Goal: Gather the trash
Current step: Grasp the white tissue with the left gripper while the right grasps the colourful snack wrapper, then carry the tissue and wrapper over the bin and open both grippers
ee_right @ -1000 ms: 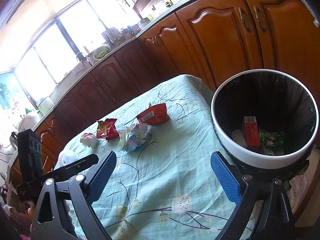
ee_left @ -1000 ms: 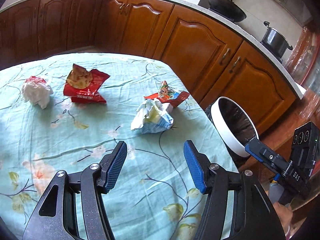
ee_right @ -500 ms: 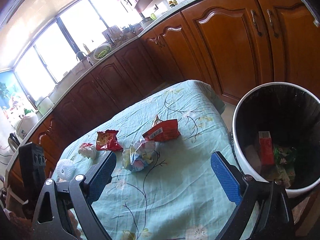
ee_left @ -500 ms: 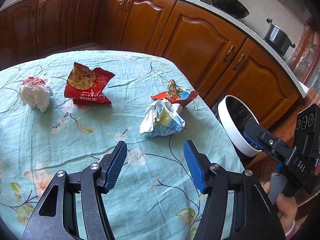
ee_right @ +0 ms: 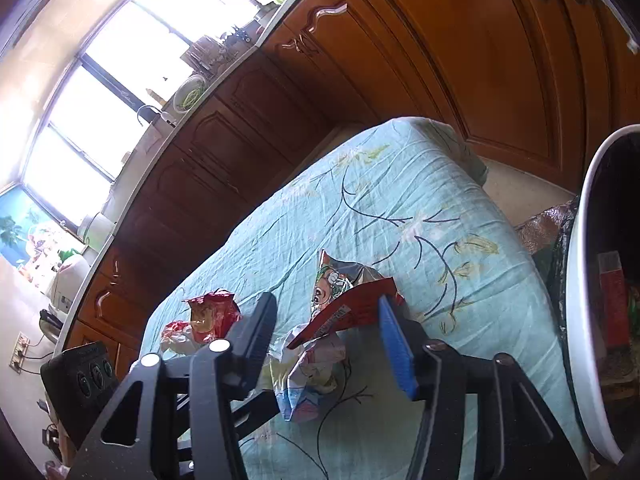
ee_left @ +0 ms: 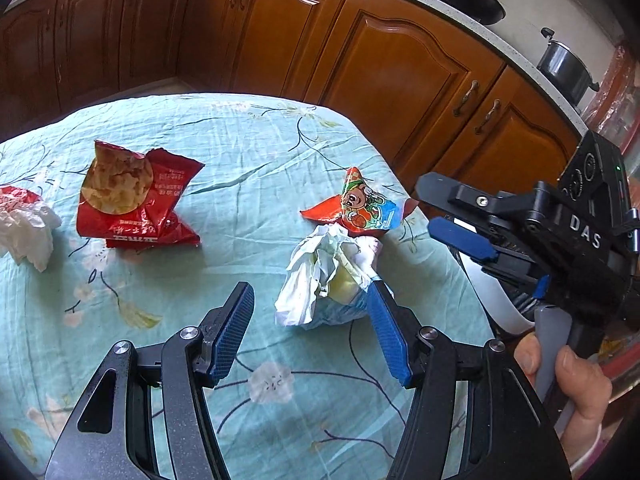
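On the teal flowered tablecloth (ee_left: 248, 152) lies a crumpled white and blue wrapper (ee_left: 324, 280). My left gripper (ee_left: 312, 328) is open just short of it, its right pad beside the wrapper's edge. Behind it lies a red cartoon wrapper (ee_left: 360, 208) (ee_right: 348, 304). My right gripper (ee_right: 326, 340) (ee_left: 426, 208) comes in from the right, jaws closing. The cartoon wrapper's near corner sits between its fingers, with neither pad pressing on it. A red chip bag (ee_left: 136, 200) and a white tissue wad (ee_left: 24, 228) lie further left.
A white-rimmed black bin (ee_right: 580, 280) with trash inside stands off the table's right edge. Brown kitchen cabinets (ee_left: 384, 64) run behind the table. A hand (ee_left: 568, 376) holds the right gripper's handle. A wok and a pot sit on the counter.
The right gripper swung left from over the bin to the cartoon wrapper, rolled, and its jaws narrowed. The left gripper moved forward to the crumpled wrapper, its jaws unchanged.
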The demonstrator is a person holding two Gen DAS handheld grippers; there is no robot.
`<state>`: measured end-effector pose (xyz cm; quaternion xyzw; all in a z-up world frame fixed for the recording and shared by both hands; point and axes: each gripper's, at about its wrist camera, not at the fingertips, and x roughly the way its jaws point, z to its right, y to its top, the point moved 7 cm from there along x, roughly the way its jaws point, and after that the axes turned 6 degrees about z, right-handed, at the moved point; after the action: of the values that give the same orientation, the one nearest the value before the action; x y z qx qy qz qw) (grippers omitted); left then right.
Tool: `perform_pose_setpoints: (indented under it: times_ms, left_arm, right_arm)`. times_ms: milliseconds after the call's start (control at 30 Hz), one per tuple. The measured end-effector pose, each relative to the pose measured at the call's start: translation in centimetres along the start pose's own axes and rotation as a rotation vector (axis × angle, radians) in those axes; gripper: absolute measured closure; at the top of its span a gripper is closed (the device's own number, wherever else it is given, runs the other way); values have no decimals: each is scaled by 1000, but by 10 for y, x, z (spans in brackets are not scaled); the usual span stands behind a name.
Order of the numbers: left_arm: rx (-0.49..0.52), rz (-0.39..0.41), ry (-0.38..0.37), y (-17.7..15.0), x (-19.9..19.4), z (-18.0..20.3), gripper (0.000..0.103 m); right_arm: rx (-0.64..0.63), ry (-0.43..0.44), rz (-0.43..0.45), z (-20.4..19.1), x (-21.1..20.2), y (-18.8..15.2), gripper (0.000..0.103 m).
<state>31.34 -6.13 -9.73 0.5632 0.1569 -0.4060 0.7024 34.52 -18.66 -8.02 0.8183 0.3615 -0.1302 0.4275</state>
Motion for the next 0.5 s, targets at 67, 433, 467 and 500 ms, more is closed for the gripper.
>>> perform_pose_setpoints:
  times_ms: [67,433,467,500]
  left_arm:
    - [5,-19,-1,-1,8,0,46]
    - [52,-20,-54,-4,6,16,89]
    - [54,-15,-53,-3,4,17,89]
    - [54,-9,-52,-3,1,17,89]
  right_arm:
    - [-8,-3,12,2,1,0,95]
    - [-56,-4,101,15,-55,-2,102]
    - [-65,-11,112,17,-62,-2,102]
    - [-70,-17,122,19,-70,-4,102]
